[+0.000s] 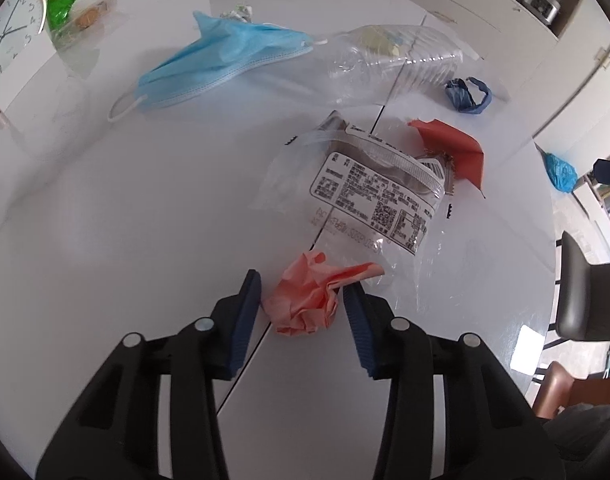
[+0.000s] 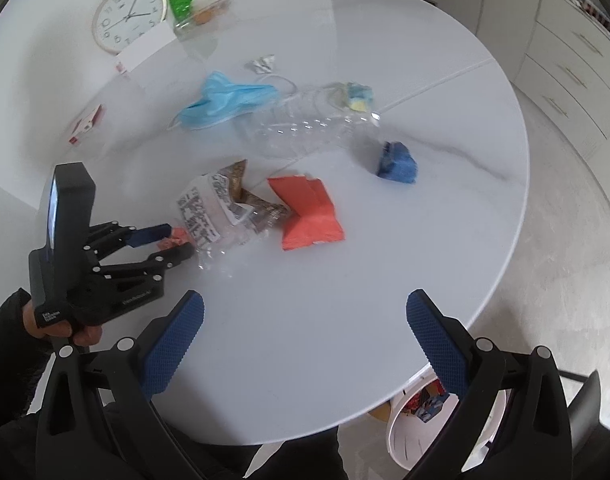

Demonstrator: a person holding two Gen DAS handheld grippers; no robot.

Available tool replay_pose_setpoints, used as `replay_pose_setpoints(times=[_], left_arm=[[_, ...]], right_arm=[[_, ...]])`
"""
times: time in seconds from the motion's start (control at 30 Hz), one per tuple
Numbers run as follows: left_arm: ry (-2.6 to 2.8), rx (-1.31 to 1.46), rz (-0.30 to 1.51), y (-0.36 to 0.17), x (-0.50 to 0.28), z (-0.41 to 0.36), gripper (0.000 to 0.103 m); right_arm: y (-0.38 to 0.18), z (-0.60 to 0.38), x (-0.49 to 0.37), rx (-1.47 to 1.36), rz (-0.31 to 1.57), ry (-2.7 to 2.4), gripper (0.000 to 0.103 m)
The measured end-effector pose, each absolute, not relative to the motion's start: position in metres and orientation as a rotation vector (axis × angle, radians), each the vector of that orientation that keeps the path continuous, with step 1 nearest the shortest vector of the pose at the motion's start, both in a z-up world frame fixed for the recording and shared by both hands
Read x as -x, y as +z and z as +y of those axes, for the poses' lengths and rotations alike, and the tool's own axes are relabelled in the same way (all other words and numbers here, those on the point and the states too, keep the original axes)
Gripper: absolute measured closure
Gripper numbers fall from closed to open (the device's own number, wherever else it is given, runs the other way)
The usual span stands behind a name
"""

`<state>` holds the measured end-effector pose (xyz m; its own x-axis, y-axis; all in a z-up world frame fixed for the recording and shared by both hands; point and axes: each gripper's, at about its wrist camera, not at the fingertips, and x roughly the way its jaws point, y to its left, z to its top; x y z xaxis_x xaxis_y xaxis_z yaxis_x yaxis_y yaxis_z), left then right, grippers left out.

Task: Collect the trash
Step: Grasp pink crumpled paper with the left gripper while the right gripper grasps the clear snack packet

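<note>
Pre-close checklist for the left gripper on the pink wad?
1. Left gripper open: ok.
2. Pink wad between its fingers: ok.
3. Pads touching wad: right pad seems to; left pad, cannot tell.
4. Clear wrapper out of the grip: cannot tell, its edge lies right beside the wad.
5. Right gripper open, holding nothing, out of the way: ok.
6. White bin at the table edge: ok.

Crumpled pink paper [image 1: 305, 300] on white table [image 1: 125, 220]
</note>
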<state>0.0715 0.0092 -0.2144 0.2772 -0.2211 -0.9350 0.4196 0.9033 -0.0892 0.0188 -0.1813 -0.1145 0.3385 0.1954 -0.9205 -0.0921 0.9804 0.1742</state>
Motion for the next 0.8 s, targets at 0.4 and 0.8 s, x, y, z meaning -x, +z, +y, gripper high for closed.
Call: replay_pose_setpoints(times=[0.4, 0.8], left_arm=[[-0.325, -0.053, 1.198, -0.177, -0.064, 0.05, 0.064], [-0.245, -0.049, 1.209, -0.164, -0.061, 0.09, 0.064]], right_arm=[[-0.146, -0.091, -0.076, 0.147, 1.211, 0.456, 0.003], [-0.196, -0.037, -0.114, 0.323, 1.267, 0.487, 0.045]])
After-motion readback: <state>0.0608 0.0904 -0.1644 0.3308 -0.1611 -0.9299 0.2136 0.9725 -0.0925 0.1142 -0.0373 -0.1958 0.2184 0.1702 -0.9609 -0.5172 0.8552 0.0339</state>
